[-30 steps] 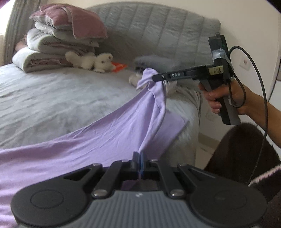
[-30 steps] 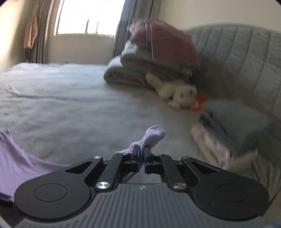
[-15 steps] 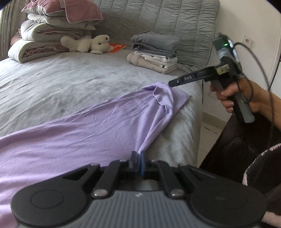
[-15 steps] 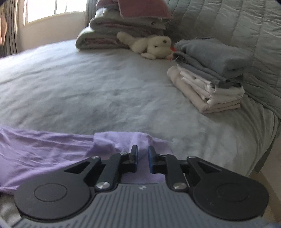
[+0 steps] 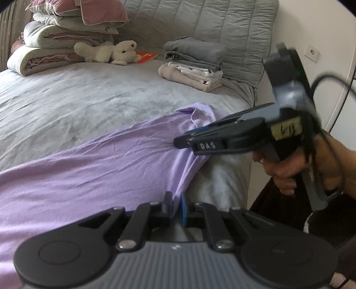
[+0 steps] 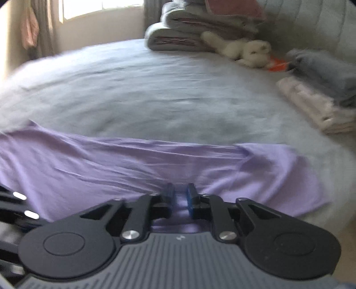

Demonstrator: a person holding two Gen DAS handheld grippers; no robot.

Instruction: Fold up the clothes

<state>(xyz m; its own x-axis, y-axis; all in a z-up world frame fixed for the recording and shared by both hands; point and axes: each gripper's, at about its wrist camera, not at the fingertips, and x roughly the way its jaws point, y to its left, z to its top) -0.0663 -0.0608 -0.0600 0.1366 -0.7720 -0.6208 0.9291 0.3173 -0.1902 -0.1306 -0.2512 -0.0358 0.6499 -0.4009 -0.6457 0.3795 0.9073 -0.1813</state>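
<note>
A long lilac jersey garment [image 5: 93,169] lies stretched along the near edge of a bed covered in grey plush fabric [image 5: 89,93], its long axis running parallel to that edge and one end draped over the near corner. The left gripper [image 5: 175,205] has its fingers closed on a bunched fold of the cloth at the bed's edge. The right gripper [image 6: 179,196], held in a person's hand [image 5: 296,169], hovers over the garment with fingers slightly parted. Folded grey and cream laundry [image 5: 193,62], stacked quilts [image 5: 64,35] and a white plush toy [image 5: 109,52] line the quilted grey headboard [image 5: 200,20].
</note>
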